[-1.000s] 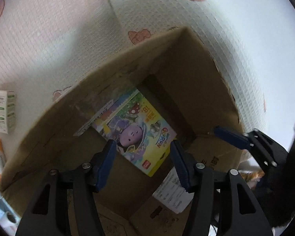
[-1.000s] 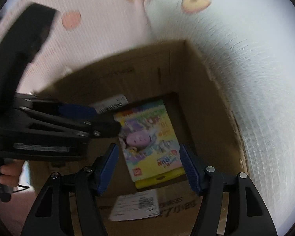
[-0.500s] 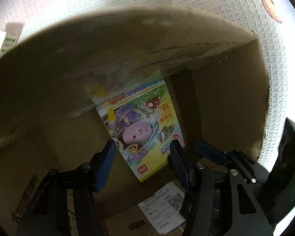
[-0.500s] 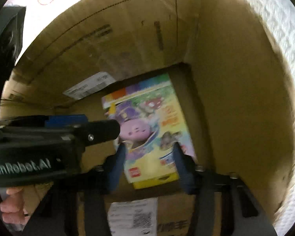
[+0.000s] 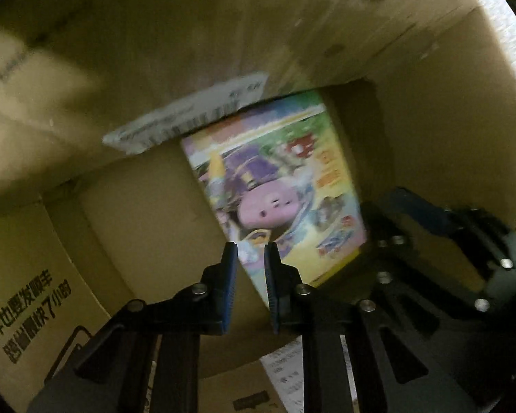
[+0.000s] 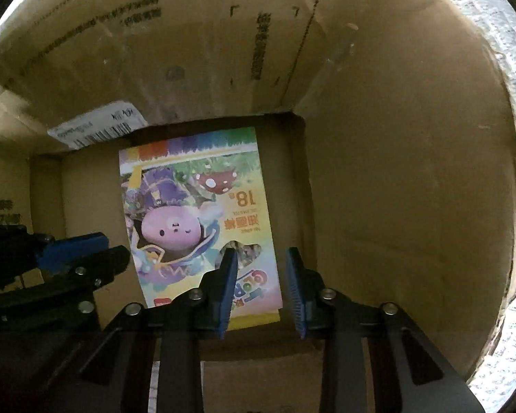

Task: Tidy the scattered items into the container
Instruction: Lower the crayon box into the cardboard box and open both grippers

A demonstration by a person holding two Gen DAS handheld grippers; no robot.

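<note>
Left gripper [image 5: 250,258]: jaws closing, narrow gap, nothing pinched. Right gripper [image 6: 262,263]: jaws closing, wider gap, nothing between pads. Both down inside cardboard box [image 6: 395,172]. Beyond both sets of tips: colourful picture box [image 6: 196,213] flat on floor of cardboard box, printed "18", pink cartoon figure. Beyond that, white barcode label [image 6: 96,127] on far wall. Bare floor left of tips; side wall near, right of right gripper.

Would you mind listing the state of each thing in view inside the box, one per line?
cardboard box: open at the top, both grippers reaching inside.
colourful pack: lying flat on the box floor, face up, not gripped.
shipping label: stuck on a flap, one edge lifting.
left gripper: jaws closing, nothing between them.
right gripper: jaws closing, nothing between them.
</note>
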